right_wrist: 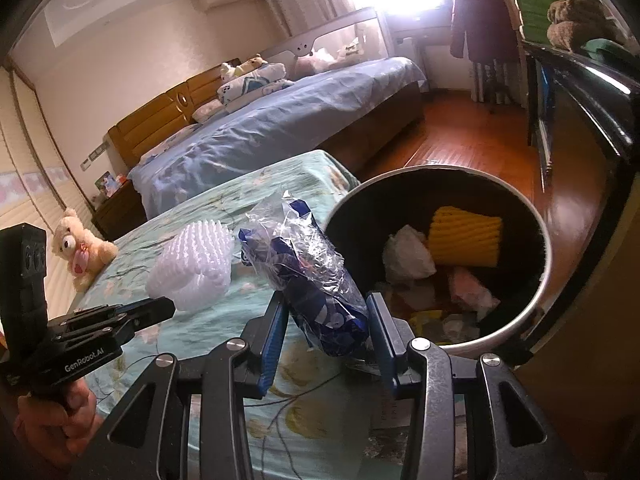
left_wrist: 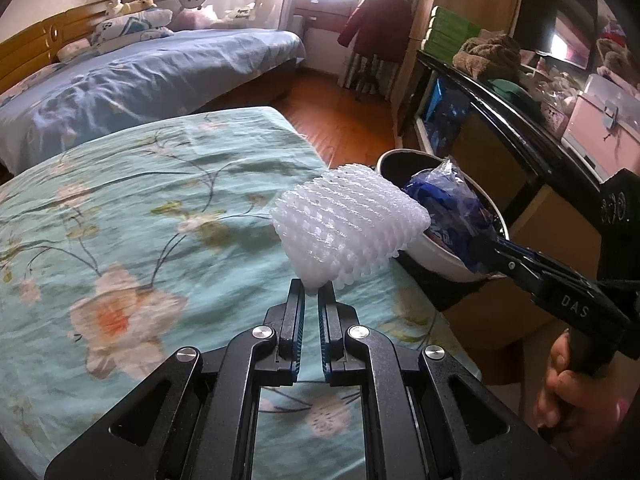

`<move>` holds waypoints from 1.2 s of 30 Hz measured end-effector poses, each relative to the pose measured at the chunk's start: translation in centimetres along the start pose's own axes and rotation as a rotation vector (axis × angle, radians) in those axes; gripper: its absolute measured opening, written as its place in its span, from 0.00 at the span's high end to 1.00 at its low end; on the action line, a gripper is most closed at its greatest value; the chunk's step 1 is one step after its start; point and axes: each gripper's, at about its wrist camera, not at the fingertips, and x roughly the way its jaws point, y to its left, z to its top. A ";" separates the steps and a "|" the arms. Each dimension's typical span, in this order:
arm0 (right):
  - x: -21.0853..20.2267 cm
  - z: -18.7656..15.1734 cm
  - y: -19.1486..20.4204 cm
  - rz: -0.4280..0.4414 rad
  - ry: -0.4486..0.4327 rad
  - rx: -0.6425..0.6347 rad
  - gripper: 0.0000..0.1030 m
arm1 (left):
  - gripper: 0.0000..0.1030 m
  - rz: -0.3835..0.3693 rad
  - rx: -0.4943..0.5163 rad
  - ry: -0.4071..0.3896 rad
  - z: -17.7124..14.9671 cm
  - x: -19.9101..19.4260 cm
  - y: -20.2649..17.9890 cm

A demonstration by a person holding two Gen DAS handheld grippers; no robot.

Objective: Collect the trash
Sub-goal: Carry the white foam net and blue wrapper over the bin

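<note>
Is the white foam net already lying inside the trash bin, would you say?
No: the foam net is pinched at its lower edge by the left claw, held above the bedspread beside the bin.

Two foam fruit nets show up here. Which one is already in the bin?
The yellow foam net: it lies inside the bin among other scraps. The white foam net is not in; it is pinched in the left tool above the floral bedspread.
</note>
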 end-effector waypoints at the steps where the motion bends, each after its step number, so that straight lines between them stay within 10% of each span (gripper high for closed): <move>1: -0.1 0.0 -0.2 -0.002 -0.002 0.003 0.60 | 0.94 -0.003 0.005 0.000 0.1 0.1 -0.2; 36: -1.6 0.7 -4.5 -0.082 -0.038 0.066 0.60 | 0.94 -0.051 0.110 0.020 2.1 2.8 -6.6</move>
